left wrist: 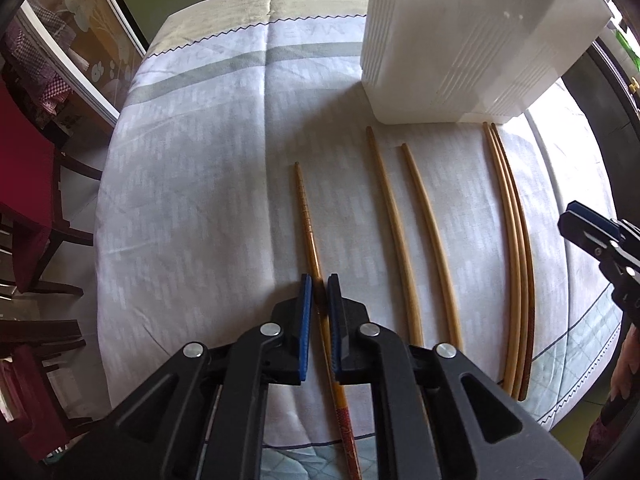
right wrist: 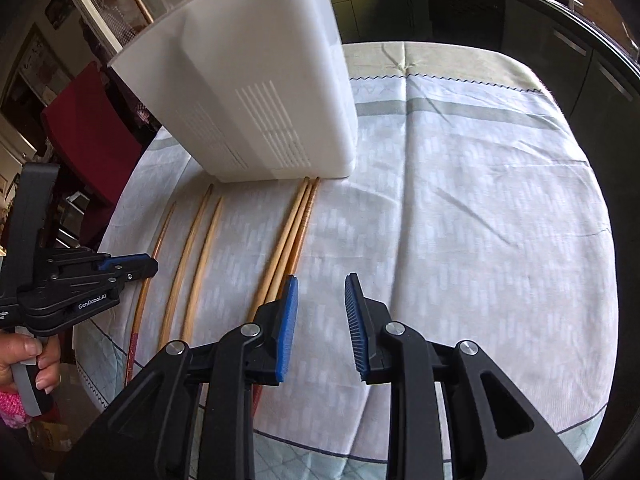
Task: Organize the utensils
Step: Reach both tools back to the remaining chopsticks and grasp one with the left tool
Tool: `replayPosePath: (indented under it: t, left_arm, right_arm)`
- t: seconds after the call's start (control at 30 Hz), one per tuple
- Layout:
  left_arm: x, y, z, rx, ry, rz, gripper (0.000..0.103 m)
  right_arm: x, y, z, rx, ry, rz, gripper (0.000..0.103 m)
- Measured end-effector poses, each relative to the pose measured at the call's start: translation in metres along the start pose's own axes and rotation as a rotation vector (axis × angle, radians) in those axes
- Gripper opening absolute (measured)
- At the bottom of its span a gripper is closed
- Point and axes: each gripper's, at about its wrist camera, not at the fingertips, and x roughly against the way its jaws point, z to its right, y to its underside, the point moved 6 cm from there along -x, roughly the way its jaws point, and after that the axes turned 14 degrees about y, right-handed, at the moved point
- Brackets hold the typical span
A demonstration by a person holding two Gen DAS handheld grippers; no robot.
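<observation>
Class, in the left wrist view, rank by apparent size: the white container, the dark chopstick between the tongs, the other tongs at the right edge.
1. White container.
2. Dark chopstick.
3. Right tongs, only partly in frame, so unsure.

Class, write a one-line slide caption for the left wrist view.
Left gripper shut on the leftmost chopstick; five more lie beside it before a white holder.

Left tongs (left wrist: 319,286) pinched shut, right tongs (right wrist: 321,285) apart — both angled down
</observation>
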Motion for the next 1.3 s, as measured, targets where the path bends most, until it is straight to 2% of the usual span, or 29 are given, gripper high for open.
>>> replayPosePath:
  t: [0.33, 0.53, 0.73, 0.8, 0.87, 0.93, 1.07, 1.3]
  left_arm:
    - [0.001, -0.003, -0.010, -0.023, 0.006, 0.020, 0.008]
    - [0.005, 0.005, -0.004, -0.035, 0.010, 0.024, 0.009]
    - [0.004, 0.003, -0.005, -0.042, 0.012, 0.025, 0.009]
    - [0.004, 0.002, -0.005, -0.042, 0.013, 0.023, 0.009]
    - [0.004, 0.001, -0.005, -0.043, 0.013, 0.022, 0.009]
    - [0.004, 0.002, -0.005, -0.041, 0.015, 0.022, 0.008]
    - [0.004, 0.001, -0.005, -0.037, 0.026, 0.029, 0.008]
    - [0.011, 0.001, -0.011, -0.014, 0.063, 0.045, 0.006]
  right_arm:
    - [-0.024, -0.004, -0.022, 0.050, 0.066, -0.043, 0.025]
    - [-0.026, -0.008, -0.031, 0.105, 0.142, -0.045, 0.025]
    - [-0.031, -0.008, -0.034, 0.108, 0.146, -0.078, 0.025]
    - [-0.032, -0.009, -0.037, 0.131, 0.175, -0.069, 0.027]
    - [-0.035, -0.014, -0.041, 0.135, 0.189, -0.062, 0.025]
    - [-0.036, -0.015, -0.043, 0.140, 0.197, -0.056, 0.019]
    - [-0.035, -0.015, -0.039, 0.114, 0.178, -0.060, 0.007]
    - [-0.008, -0.019, -0.021, 0.037, 0.088, -0.020, 0.007]
